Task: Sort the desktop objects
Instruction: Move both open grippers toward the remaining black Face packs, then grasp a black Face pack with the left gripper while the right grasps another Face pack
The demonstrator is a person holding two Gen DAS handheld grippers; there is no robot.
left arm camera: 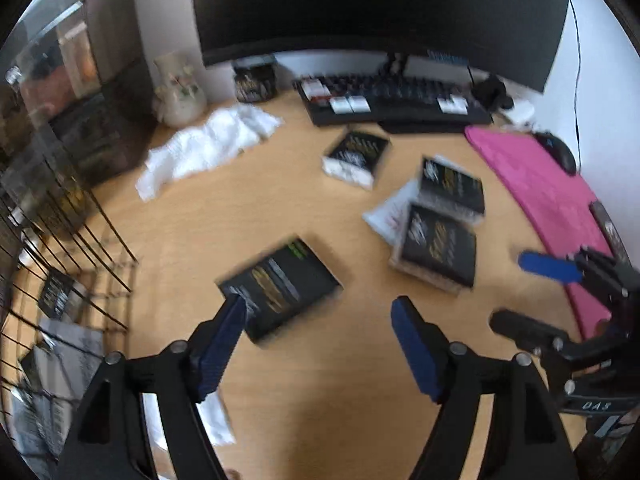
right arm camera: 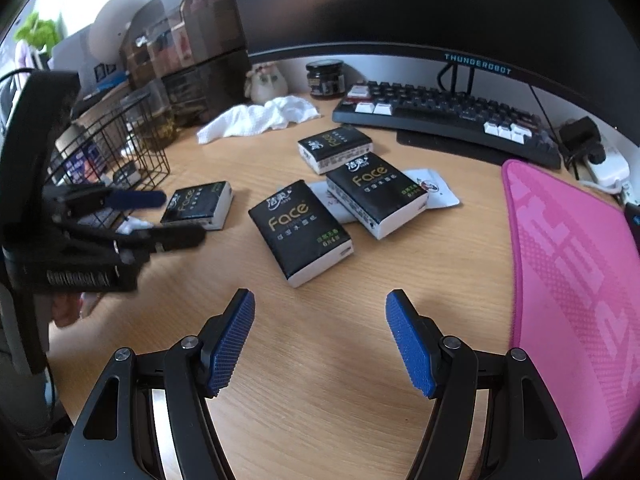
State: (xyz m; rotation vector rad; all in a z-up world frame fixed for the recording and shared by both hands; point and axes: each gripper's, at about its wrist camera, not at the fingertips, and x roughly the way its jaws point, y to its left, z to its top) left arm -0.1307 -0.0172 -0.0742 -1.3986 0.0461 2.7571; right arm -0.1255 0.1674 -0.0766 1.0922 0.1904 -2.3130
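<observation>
Several black "Face" tissue packs lie on the wooden desk. One pack (left arm camera: pixel 280 286) (right arm camera: pixel 198 206) lies flat just past the tip of one finger of my left gripper (left arm camera: pixel 318 312) (right arm camera: pixel 182 216). That gripper is open and nothing sits between its pads. Three more packs (right arm camera: pixel 302 232) (right arm camera: pixel 372 192) (right arm camera: pixel 334 148) lie mid-desk, two of them on a white sachet (right arm camera: pixel 436 190). My right gripper (right arm camera: pixel 320 300) (left arm camera: pixel 528 296) hovers open over bare desk, short of the nearest pack. A black wire basket (right arm camera: pixel 120 148) (left arm camera: pixel 80 280) at the left holds another pack (left arm camera: pixel 56 292).
A pink mat (right arm camera: pixel 572 280) covers the right side of the desk. A keyboard (right arm camera: pixel 440 116) and monitor stand at the back, with a jar (right arm camera: pixel 326 78) and a crumpled white cloth (right arm camera: pixel 260 118) to their left. Dark storage drawers (right arm camera: pixel 192 48) rise behind the basket.
</observation>
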